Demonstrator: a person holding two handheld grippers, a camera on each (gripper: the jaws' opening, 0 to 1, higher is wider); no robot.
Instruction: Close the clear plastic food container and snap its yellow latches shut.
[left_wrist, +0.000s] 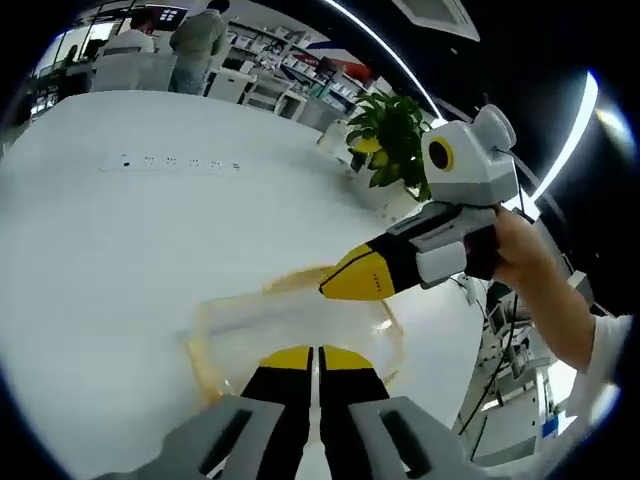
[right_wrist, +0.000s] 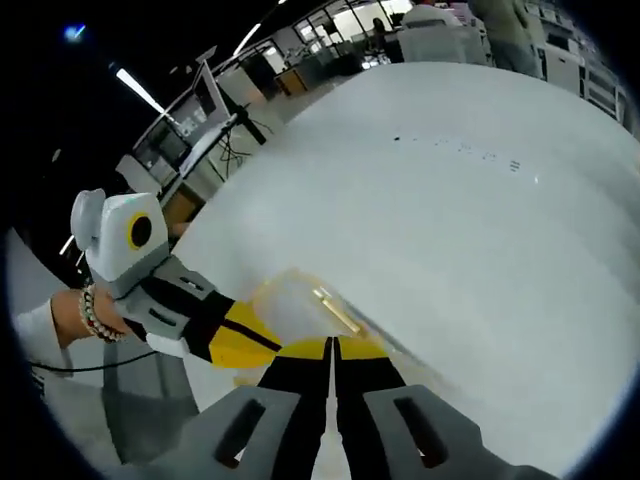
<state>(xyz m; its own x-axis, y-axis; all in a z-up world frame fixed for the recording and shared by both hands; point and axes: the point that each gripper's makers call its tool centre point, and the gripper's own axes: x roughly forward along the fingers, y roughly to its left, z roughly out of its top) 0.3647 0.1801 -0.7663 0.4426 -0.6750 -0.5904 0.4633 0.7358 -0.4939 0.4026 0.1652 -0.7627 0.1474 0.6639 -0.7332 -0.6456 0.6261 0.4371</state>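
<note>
The clear plastic container (left_wrist: 290, 325) with a yellowish rim lies on the white table (left_wrist: 150, 250), just past my left gripper (left_wrist: 316, 352). Its yellow-tipped jaws are shut together over the near side of the container. My right gripper (left_wrist: 330, 287) reaches in from the right, held by a hand, with its shut yellow tip over the container's far rim. In the right gripper view the container (right_wrist: 295, 300) shows a yellow latch (right_wrist: 336, 311) along its edge. My right gripper (right_wrist: 333, 346) is shut just in front of it, and the left gripper (right_wrist: 268, 345) comes in from the left beside it.
A potted green plant (left_wrist: 392, 135) stands at the table's far right edge. A row of sockets (left_wrist: 170, 162) is set into the tabletop further away. People stand by desks at the back (left_wrist: 200, 40). The table edge drops off close to the container's right side.
</note>
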